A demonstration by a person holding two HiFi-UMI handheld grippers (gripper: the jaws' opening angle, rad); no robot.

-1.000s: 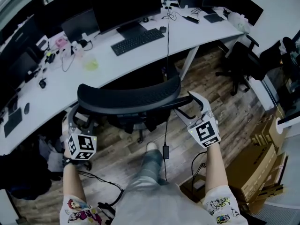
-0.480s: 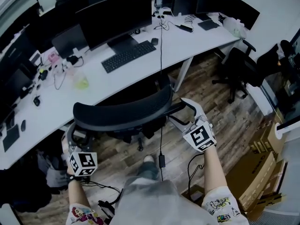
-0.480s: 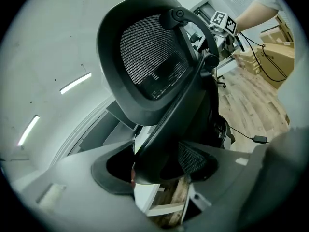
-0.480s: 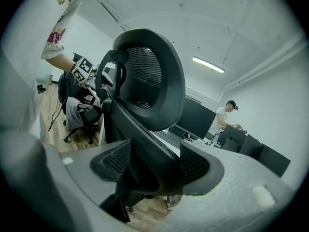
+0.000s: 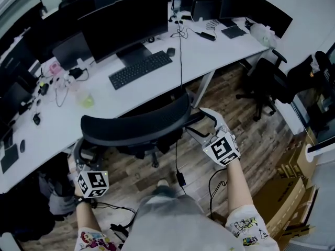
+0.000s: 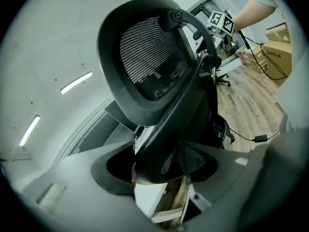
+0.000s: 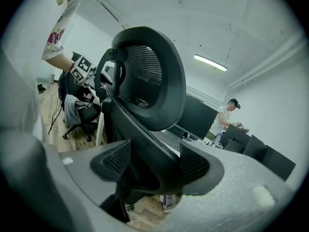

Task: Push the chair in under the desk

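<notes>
The chair (image 5: 136,127) has rolled slightly closer to the surface (image 5: 57,116), and the person's foot (image 5: 163,184) has drawn back.

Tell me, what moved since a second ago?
The chair rolled forward, closer in to the desk, pushed from behind. Nothing was let go: the left gripper and the right gripper stay clamped on the sides of its back. The desk stayed put.

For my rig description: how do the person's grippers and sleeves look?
The left gripper and right gripper are pale grey with dark mesh pads. Each carries a cube with black-and-white square markers. The sleeves are short, white, with colourful prints.
</notes>
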